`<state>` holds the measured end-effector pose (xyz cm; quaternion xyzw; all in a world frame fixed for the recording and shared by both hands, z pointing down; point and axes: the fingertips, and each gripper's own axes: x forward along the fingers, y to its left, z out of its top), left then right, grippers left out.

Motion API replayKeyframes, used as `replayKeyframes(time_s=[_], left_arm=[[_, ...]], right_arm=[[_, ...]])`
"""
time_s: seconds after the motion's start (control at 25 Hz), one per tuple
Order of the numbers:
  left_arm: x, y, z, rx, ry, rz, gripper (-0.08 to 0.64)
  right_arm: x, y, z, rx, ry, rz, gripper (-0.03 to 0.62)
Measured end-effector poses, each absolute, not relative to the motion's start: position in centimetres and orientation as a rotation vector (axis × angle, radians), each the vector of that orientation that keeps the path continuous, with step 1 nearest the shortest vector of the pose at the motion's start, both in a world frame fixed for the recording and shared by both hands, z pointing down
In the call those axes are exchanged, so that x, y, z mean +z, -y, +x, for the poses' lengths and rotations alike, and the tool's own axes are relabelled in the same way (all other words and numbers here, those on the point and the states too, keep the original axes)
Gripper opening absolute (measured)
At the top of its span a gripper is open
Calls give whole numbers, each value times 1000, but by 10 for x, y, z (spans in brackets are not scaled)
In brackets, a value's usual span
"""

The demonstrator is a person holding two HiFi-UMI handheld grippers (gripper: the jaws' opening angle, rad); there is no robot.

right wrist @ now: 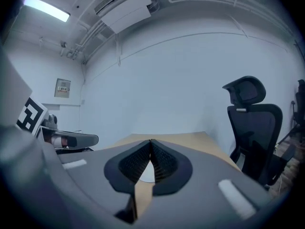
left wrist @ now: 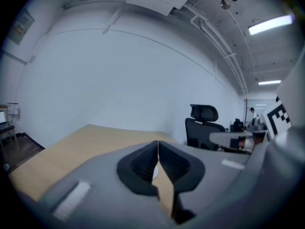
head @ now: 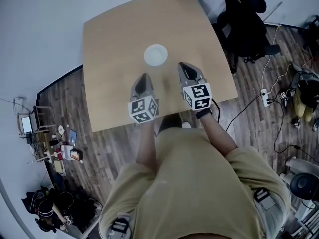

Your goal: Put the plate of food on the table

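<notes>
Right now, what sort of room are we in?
Probably an office or lab workspace: a wooden table, a black office chair beside it, and a power strip with cables on the floor.

Cool, even indoor light, fairly bright. Ceiling strip light glares upper right in the left gripper view; second strip light upper left in the right gripper view. Table evenly lit, shadows faint and soft. Strong fisheye bending at edges; dark vignetted corners. Near foreground out of focus in both gripper views.
</notes>
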<state>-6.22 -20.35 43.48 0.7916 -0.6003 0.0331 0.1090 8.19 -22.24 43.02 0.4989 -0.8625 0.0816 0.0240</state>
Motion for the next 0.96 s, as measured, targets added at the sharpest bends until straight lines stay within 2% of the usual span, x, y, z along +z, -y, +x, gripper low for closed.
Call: replayKeyframes(time_s=[0.96], left_arm=[[419,162,-72,38,1852,2327,3]], right_arm=[[413,181,79,93,2684,1532,6]])
